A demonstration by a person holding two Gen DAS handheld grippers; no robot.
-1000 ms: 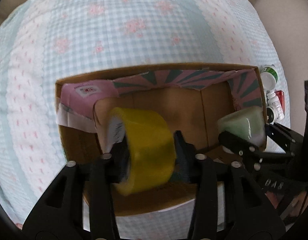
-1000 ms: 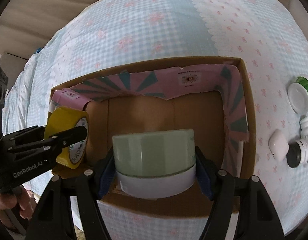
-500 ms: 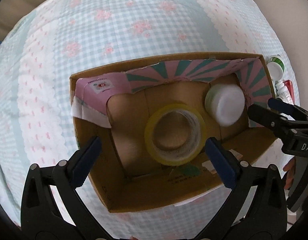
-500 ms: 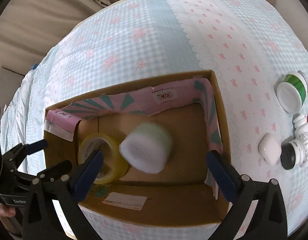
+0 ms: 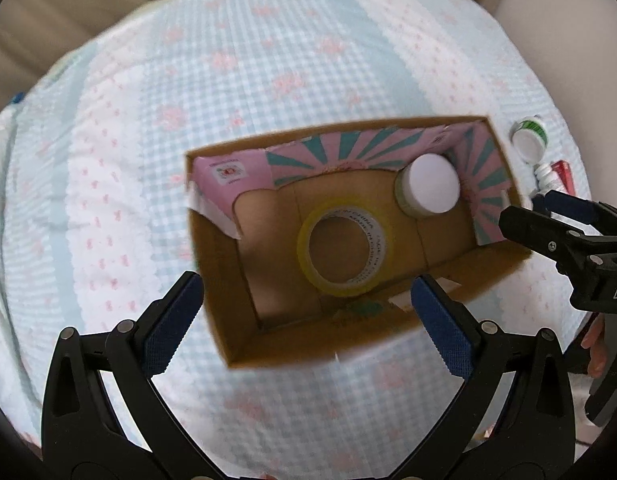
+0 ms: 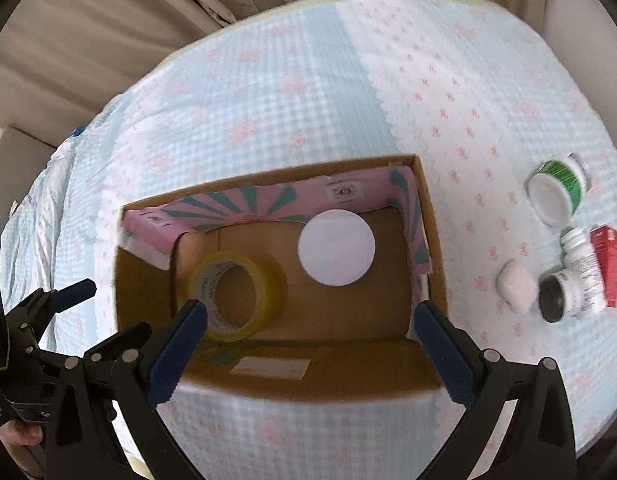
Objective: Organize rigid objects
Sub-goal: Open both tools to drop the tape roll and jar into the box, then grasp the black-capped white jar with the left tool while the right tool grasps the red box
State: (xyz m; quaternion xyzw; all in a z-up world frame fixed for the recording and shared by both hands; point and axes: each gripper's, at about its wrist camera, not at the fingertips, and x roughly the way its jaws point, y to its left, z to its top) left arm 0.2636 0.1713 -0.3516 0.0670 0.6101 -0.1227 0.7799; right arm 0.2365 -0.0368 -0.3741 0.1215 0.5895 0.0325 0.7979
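A cardboard box with a pink and teal lining stands on the checked cloth. Inside it lie a yellow tape roll and a pale green jar with a white lid. My left gripper is open and empty above the box's near edge; it also shows in the right wrist view. My right gripper is open and empty above the box; it also shows in the left wrist view.
To the right of the box on the cloth lie a green-banded jar, a white bottle, a red tube, a black-capped container and a white oval case. Curtains hang behind the table.
Both grippers opened and dropped the tape roll and the jar into the box, then pulled back and up. The jar has settled lid up at the box's right end.
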